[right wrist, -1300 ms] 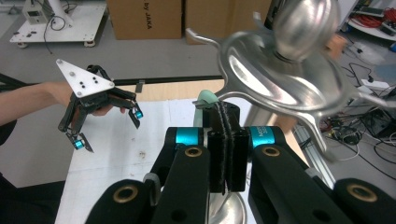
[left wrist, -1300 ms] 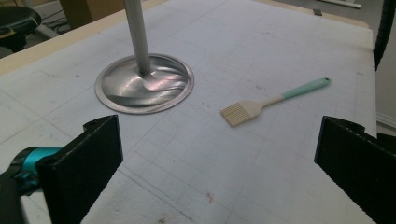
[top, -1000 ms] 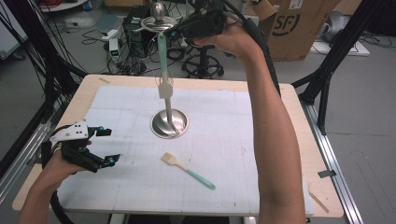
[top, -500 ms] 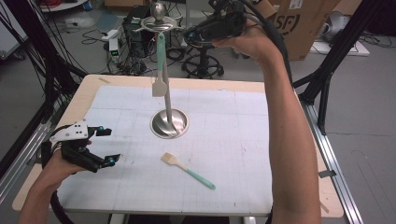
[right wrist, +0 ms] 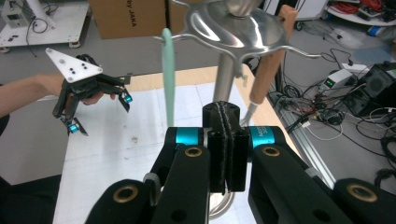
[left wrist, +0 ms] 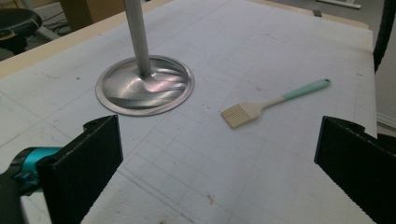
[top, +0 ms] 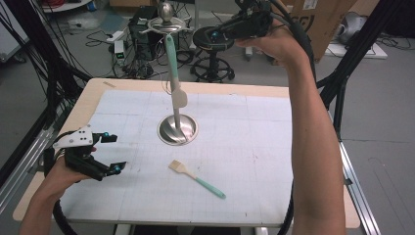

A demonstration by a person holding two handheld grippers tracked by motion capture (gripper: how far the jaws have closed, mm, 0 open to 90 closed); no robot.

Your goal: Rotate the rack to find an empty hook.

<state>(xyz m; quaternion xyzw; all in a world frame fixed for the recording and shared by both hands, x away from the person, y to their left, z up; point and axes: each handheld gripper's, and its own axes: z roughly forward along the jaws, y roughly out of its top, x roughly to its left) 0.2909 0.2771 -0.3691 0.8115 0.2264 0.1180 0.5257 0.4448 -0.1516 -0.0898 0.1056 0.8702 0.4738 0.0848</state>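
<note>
Right gripper view: right gripper point(right wrist: 225, 140), pads pressed together on nothing, faces the metal stand point(right wrist: 233, 28); the teal-handled spatula point(right wrist: 168, 79) hangs from a hook just left of the fingertips. High view: left gripper point(top: 105, 154), fingers wide; pastry brush point(top: 195, 179) lies to its right.

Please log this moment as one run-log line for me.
left gripper: open, low over table | right gripper: shut, empty, raised beside steel hook stand | teal-handled spatula: hanging | teal-handled pastry brush: on mat
</note>
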